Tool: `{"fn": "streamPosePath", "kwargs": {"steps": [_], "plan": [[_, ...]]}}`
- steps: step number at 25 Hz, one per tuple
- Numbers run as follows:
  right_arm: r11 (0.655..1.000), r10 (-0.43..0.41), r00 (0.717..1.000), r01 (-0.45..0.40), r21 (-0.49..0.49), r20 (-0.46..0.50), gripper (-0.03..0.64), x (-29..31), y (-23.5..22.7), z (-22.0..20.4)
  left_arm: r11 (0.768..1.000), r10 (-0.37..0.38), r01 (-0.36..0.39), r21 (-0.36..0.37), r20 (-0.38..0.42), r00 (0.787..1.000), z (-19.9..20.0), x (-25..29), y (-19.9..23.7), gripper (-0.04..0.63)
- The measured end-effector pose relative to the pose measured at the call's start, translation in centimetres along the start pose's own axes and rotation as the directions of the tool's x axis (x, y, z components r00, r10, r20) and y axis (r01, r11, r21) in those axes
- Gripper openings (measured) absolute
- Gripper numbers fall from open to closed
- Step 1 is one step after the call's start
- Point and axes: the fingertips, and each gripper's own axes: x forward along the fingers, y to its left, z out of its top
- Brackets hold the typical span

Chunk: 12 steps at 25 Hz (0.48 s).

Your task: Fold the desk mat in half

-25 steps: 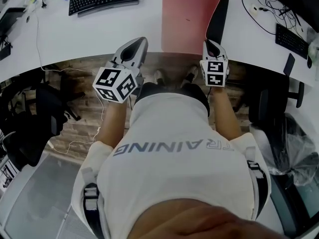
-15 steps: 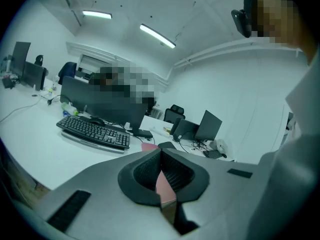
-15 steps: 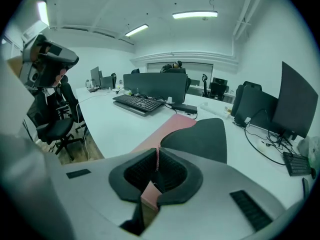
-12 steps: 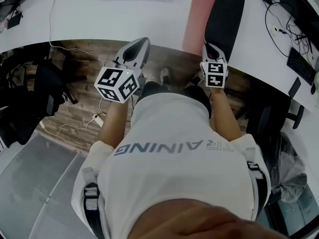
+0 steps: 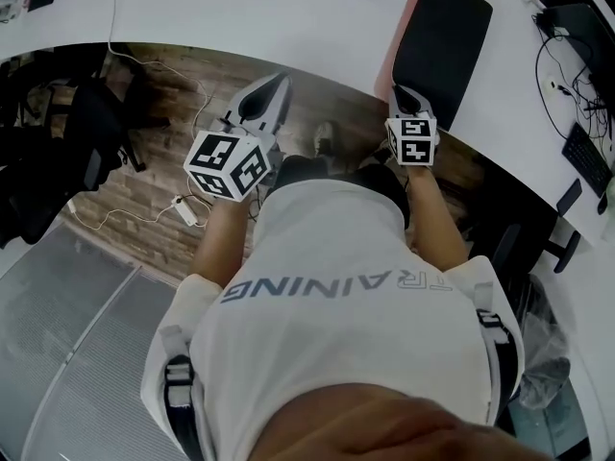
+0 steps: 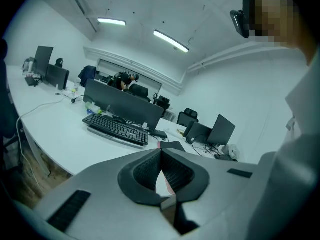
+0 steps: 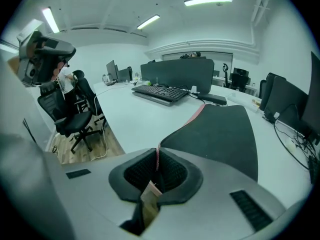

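Note:
The desk mat [image 5: 442, 46] lies on the white desk [image 5: 240, 17] with its black underside up and a narrow pink strip [image 5: 402, 36] showing along its left edge. My right gripper [image 5: 405, 94] is shut on the mat's near corner at the desk edge. In the right gripper view the thin pink edge runs between the closed pads, and the black mat [image 7: 220, 134] stretches away beyond them. My left gripper [image 5: 265, 96] hangs over the wooden floor, left of the mat and apart from it. Its tips meet in the left gripper view [image 6: 161, 151], with nothing between them.
A black keyboard [image 7: 160, 93] and dark monitors [image 6: 122, 104] stand further along the desk. Cables and a power strip [image 5: 184, 211] lie on the floor by my left side. Office chairs stand at the left [image 5: 86, 133] and right [image 5: 538, 238].
The black underside has come over the pink face, from a thin raised strip to a wide flap. The desk has slid toward the upper right of the head view.

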Motion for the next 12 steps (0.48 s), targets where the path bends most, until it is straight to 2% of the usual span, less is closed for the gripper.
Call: {"fn": "streamPosePath", "kwargs": {"steps": [6,12], "plan": [[0.999,0.034,0.998,-0.035,-0.014,-0.055,0.037,2.0,1.6,-1.3,0.999,0.046,-0.045,-0.029,0.006,0.999,-0.8,-1.5,1.6,0.028],[0.999,0.036,0.994,-0.035,0.016,-0.102,0.040,2.5,1.3,-2.2,0.998,0.054,-0.053,-0.040,0.014,0.998,-1.0,-2.1,2.1,0.028]]}}
